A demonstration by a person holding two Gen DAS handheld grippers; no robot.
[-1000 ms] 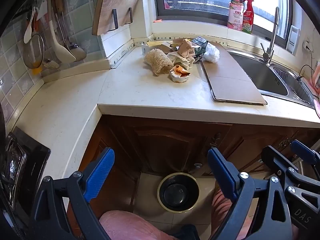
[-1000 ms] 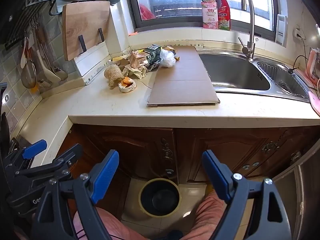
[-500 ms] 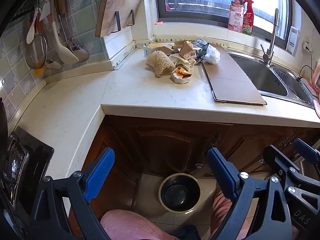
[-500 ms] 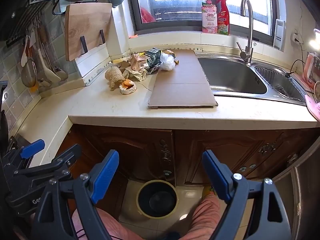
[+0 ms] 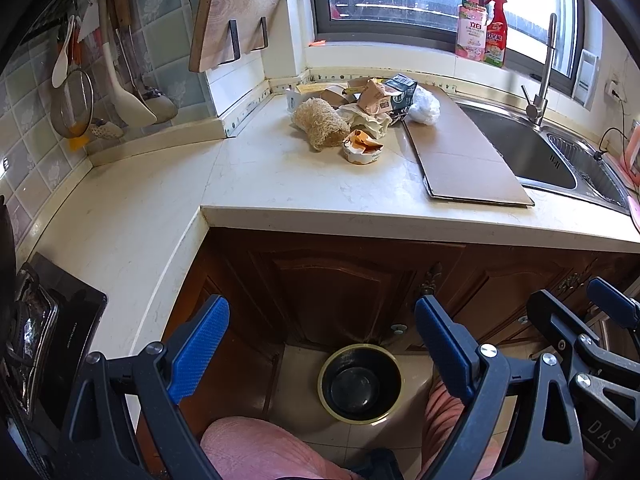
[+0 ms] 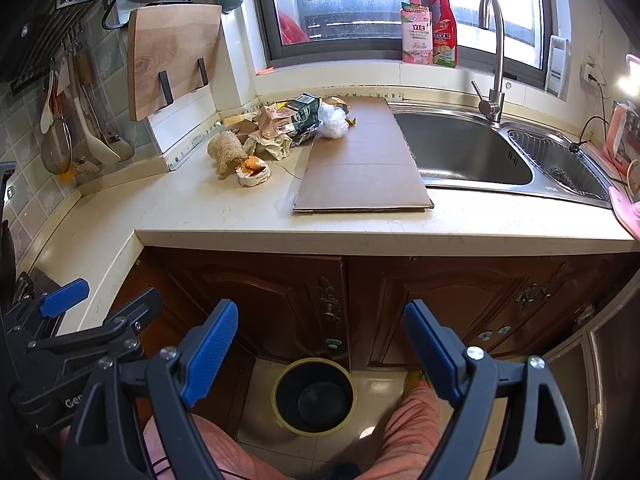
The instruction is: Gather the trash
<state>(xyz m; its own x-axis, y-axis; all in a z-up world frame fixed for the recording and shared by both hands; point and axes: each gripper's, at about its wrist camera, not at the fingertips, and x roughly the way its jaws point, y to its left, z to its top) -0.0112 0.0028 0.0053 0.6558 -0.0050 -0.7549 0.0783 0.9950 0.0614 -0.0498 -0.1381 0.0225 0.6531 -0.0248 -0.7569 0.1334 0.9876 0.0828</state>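
Left wrist view: the left gripper (image 5: 320, 344) is held low in front of dark wooden cabinet doors (image 5: 340, 284), its blue-padded fingers (image 5: 198, 350) spread wide with nothing between them. A pile of trash (image 5: 360, 116) lies far ahead on the pale countertop (image 5: 280, 184), near the back corner, just left of a flat cardboard sheet (image 5: 460, 152). A round bin (image 5: 360, 384) stands on the floor below, between the fingers in the view. Right wrist view: the right gripper (image 6: 320, 344) is likewise spread apart and empty, well short of the trash (image 6: 288, 128). The bin (image 6: 314, 396) sits below between its fingers, beside pink-trousered legs (image 6: 408, 432). The sink (image 6: 464, 148) lies right of the cardboard.
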